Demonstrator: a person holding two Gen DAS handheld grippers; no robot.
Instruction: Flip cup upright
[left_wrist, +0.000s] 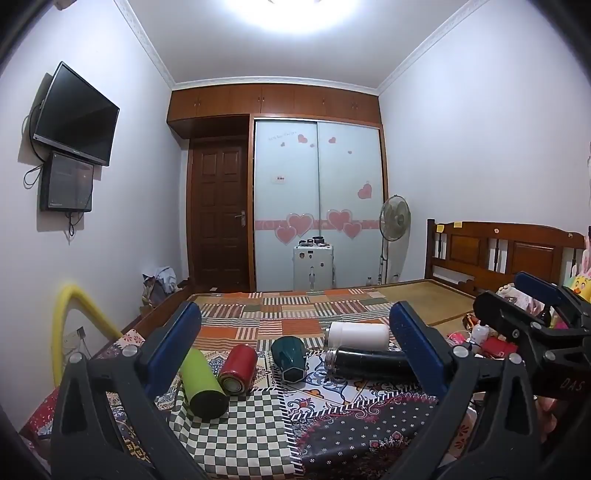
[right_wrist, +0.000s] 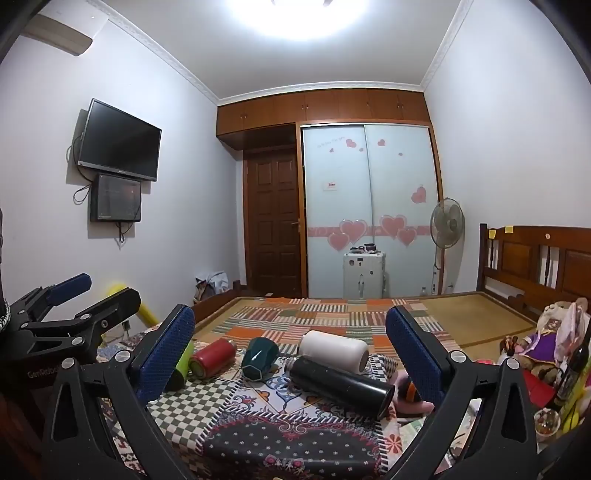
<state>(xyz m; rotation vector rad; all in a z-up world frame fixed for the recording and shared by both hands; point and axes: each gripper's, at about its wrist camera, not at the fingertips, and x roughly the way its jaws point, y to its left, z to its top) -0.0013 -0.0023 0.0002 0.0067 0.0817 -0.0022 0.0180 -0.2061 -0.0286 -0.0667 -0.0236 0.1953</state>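
Note:
Several cups lie on their sides on the patterned bed cloth: a lime-green bottle (left_wrist: 202, 384) (right_wrist: 181, 363), a red can-shaped cup (left_wrist: 237, 364) (right_wrist: 212, 357), a dark green faceted cup (left_wrist: 290, 357) (right_wrist: 259, 357), a white flask (left_wrist: 357, 335) (right_wrist: 334, 350) and a black flask (left_wrist: 371, 363) (right_wrist: 341, 380). My left gripper (left_wrist: 295, 347) is open and empty, held back from the cups. My right gripper (right_wrist: 291, 350) is open and empty, also short of them. Each gripper shows at the edge of the other's view.
The bed (left_wrist: 258, 435) carries patchwork and checkered cloths. Toys and clutter (right_wrist: 554, 332) lie at the right by the wooden headboard (right_wrist: 535, 254). A yellow tube (left_wrist: 66, 325) stands at the left. A suitcase (left_wrist: 313, 267), fan and wardrobe stand beyond the bed.

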